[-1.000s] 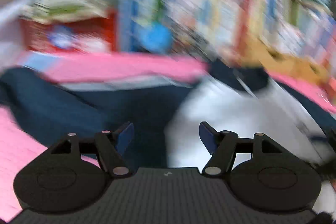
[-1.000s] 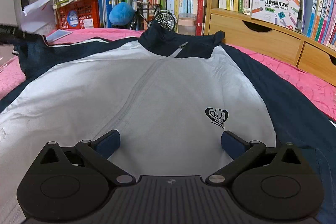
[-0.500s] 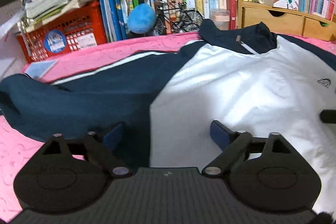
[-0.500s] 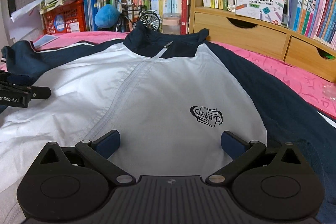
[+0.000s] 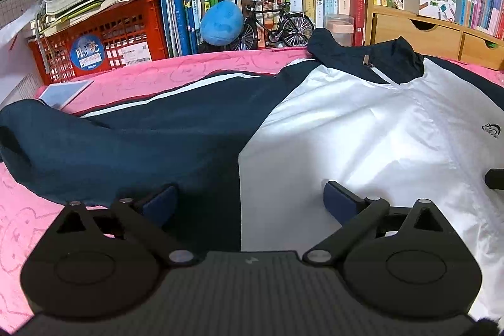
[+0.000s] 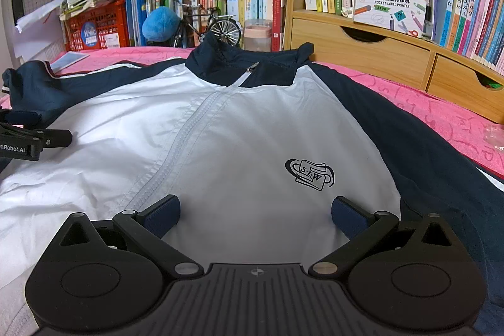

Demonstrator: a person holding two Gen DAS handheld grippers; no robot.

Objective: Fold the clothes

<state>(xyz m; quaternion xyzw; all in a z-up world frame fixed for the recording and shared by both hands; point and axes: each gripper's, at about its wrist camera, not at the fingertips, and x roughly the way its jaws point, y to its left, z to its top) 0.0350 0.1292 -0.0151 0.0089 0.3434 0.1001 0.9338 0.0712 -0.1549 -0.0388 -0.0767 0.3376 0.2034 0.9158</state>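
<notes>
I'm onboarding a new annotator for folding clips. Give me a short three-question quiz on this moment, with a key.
1. True or false: the jacket is zipped and lies front-up on the pink cover.
2. Which part of the jacket lies under the left hand-held gripper? A) the collar B) the seam where the navy sleeve meets the white front C) the chest logo
3. Fill in: the chest logo lies just beyond the ____ hand-held gripper.

Key: 1 true. 2 B. 3 right.
</notes>
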